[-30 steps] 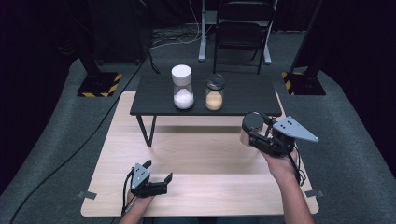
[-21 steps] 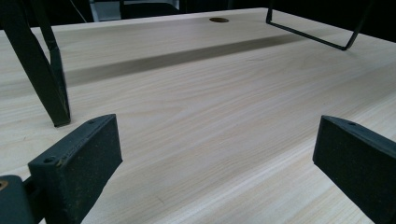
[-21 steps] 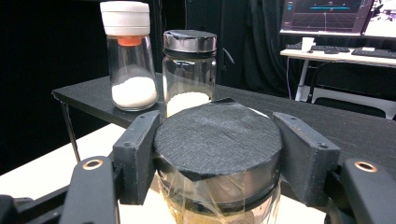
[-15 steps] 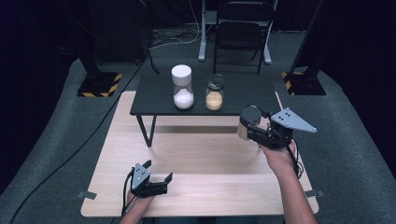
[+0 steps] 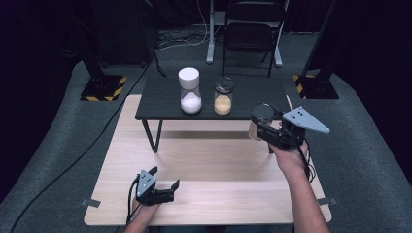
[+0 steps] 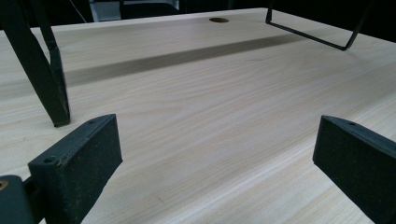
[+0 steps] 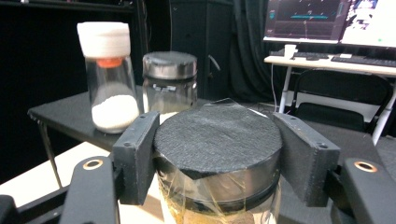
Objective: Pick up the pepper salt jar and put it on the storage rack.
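In the high view, the left gripper (image 5: pixel 163 187) sits at the lower left of the frame, low on the pale wooden table (image 5: pixel 228 174), its jaws spread wide with nothing between them; the left gripper view shows the same two black pads (image 6: pixel 88 154) far apart over bare wood grain. Up and to the right, near the frame's centre, a small black table (image 5: pixel 160 102) stands on the wooden one and carries a white-capped jar (image 5: pixel 189 91) with white grains, and just to its right a dark-lidded jar (image 5: pixel 223 96) with tan contents. Farther right, at mid-height, the right gripper (image 5: pixel 265 130) is held above the wooden table, beside the black table's right end, and pinches a third jar (image 5: pixel 258 121) at its black lid. In the right gripper view the lid (image 7: pixel 219 135) fills the lower centre, both pads (image 7: pixel 140 149) pressed against its sides, clear film wrinkled beneath it
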Motion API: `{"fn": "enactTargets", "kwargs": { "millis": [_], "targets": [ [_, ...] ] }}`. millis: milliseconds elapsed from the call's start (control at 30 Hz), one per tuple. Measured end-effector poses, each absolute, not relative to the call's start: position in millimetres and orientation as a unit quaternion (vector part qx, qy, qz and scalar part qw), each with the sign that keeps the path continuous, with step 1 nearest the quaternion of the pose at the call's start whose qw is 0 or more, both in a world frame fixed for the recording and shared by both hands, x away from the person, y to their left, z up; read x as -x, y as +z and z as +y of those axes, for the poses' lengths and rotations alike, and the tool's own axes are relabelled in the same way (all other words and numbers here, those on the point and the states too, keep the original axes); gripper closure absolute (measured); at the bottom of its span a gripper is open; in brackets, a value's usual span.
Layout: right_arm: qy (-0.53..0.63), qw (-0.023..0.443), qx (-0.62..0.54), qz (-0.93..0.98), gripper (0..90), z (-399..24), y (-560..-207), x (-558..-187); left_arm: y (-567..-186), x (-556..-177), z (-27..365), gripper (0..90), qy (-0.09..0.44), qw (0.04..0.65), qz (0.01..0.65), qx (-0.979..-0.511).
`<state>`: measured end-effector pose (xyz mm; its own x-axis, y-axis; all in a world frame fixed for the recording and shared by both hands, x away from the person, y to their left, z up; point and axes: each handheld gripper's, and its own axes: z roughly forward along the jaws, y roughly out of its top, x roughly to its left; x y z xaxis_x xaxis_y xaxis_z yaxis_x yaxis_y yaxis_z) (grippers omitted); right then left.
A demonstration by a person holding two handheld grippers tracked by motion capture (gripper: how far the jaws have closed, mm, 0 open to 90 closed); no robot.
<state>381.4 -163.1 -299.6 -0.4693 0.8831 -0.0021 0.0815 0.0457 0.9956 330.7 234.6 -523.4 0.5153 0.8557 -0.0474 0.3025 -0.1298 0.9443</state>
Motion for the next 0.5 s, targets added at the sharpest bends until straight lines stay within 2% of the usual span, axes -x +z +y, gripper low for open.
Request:
{"fn": "enactTargets", "kwargs": {
  "millis": [500],
  "targets": [
    [0.596, 0.353, -0.371, 0.618, 33.9, -158, -279, -395, -524, -332, 236, 0.7, 0.259, 0.521, 0.416, -0.699]
  ]
}}
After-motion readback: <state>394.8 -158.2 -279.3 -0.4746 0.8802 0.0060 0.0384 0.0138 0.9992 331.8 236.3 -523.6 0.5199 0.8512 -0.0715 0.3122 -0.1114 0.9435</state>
